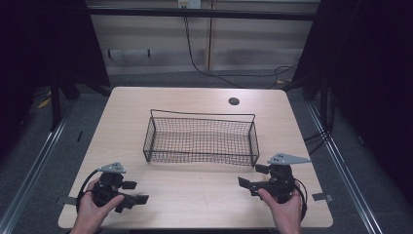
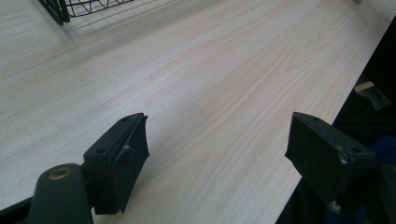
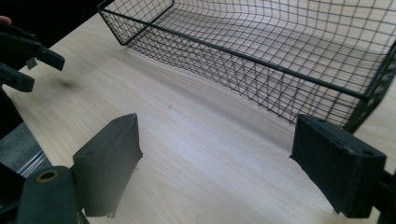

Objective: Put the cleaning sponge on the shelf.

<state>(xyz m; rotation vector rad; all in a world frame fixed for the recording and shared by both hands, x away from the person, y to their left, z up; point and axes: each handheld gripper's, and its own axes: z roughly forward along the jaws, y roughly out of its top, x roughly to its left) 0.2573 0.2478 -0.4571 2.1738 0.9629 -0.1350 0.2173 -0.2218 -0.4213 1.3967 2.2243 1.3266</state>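
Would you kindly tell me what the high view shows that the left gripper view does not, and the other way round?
The high view alone gives the whole wire basket, nothing visible in it, the dark round hole near the table's far edge, both hands, and the right tool. The left gripper view alone gives a close look at the left tool, jaws wide apart with nothing between them. Both share the pale wooden table and a corner of the basket.
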